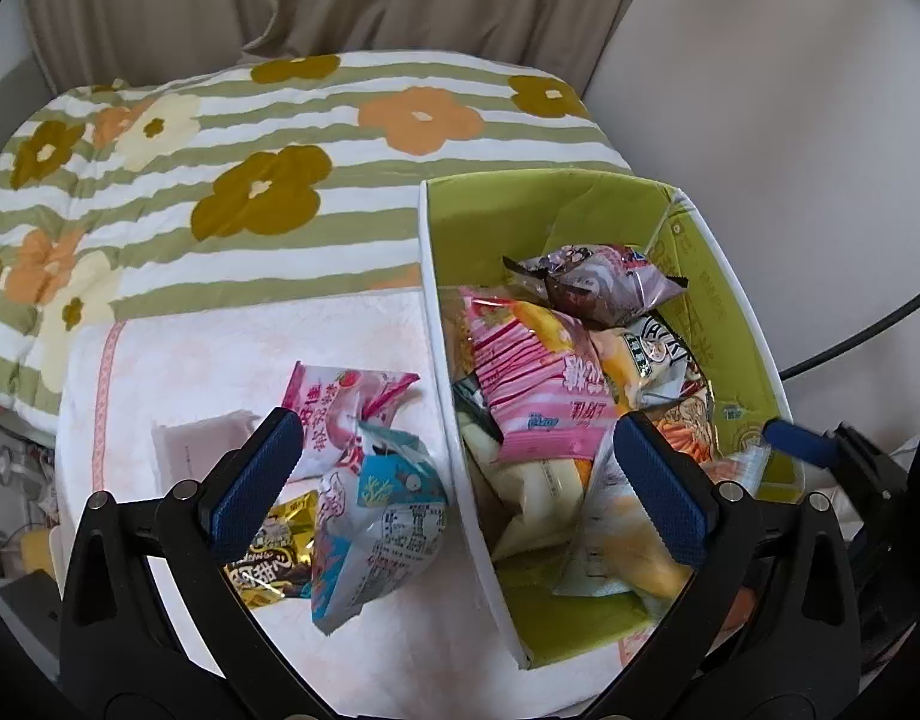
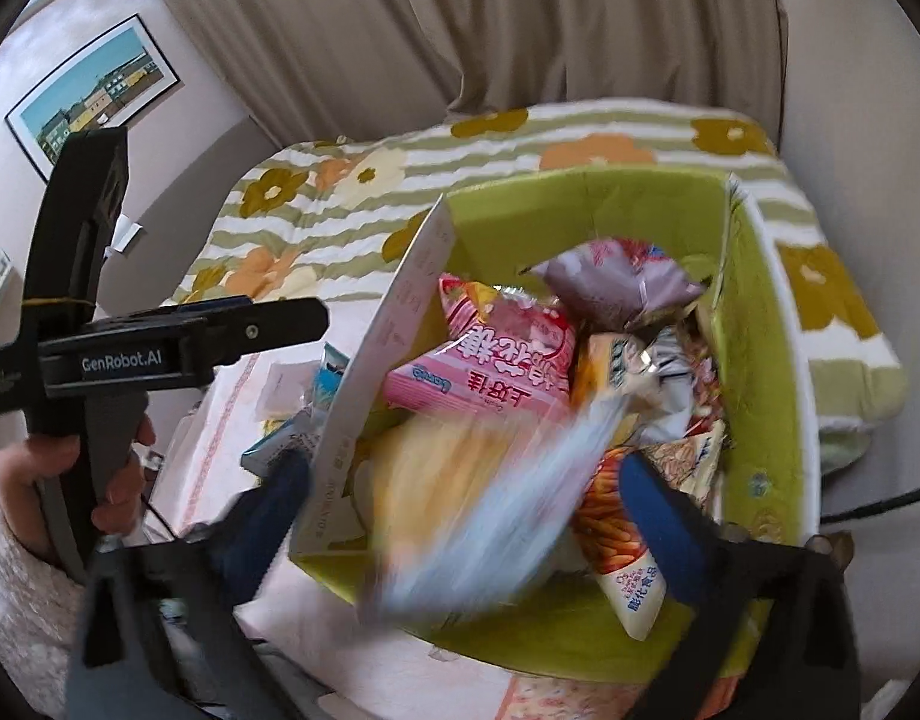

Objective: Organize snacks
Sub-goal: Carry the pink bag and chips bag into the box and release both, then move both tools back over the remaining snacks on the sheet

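A cardboard box [image 1: 520, 210] with a green inside holds several snack packets, among them a pink one [image 1: 538, 384] and a purple one [image 1: 604, 282]. My left gripper [image 1: 460, 480] stands open astride the box's white left wall. Under its left finger, on the pink towel [image 1: 220, 348], lie a blue-white packet [image 1: 376, 528], a pink packet [image 1: 334, 408] and a gold packet [image 1: 274, 552]. My right gripper [image 2: 469, 510] is open above the box [image 2: 580, 204]. A blurred white-blue packet [image 2: 496, 510] sits loose between its jaws, over the pile.
A striped flower quilt [image 1: 250, 138] covers the bed behind the box, with beige curtains beyond. A hand [image 2: 70, 480] in a fluffy sleeve holds the left gripper's black body [image 2: 160, 348] left of the box. A black cable [image 1: 868, 330] runs at the right.
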A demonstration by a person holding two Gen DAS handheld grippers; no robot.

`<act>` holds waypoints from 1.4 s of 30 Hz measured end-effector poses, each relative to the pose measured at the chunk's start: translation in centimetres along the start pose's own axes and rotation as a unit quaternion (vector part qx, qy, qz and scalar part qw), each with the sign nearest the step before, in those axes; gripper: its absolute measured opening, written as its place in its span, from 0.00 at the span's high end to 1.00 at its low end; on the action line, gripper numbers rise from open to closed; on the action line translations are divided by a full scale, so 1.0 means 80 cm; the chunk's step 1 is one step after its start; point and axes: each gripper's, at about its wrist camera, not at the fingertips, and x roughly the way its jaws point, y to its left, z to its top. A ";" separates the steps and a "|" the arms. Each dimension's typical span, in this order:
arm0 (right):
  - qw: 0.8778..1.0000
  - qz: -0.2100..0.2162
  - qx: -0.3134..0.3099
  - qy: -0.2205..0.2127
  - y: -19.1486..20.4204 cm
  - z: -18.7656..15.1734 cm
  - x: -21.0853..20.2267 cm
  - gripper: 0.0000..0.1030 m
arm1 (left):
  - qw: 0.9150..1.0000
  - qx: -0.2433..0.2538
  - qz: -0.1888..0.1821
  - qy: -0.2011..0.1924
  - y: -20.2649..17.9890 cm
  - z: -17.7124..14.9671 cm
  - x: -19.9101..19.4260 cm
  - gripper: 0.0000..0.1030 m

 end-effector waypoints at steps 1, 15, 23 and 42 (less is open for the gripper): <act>1.000 -0.006 0.002 -0.004 -0.003 -0.002 -0.003 0.00 | 1.000 0.000 0.001 -0.001 0.000 -0.001 -0.002 0.00; 1.000 0.001 0.016 -0.025 -0.008 -0.005 -0.034 0.00 | 0.999 -0.004 0.036 -0.038 -0.010 -0.032 -0.056 0.00; 0.998 0.027 -0.018 -0.056 0.027 0.010 -0.052 0.00 | 0.992 -0.050 0.084 -0.082 0.037 -0.072 -0.129 0.00; 0.998 -0.013 0.028 -0.048 0.178 0.000 0.023 0.00 | 0.996 -0.024 0.065 -0.056 0.243 -0.097 -0.149 0.00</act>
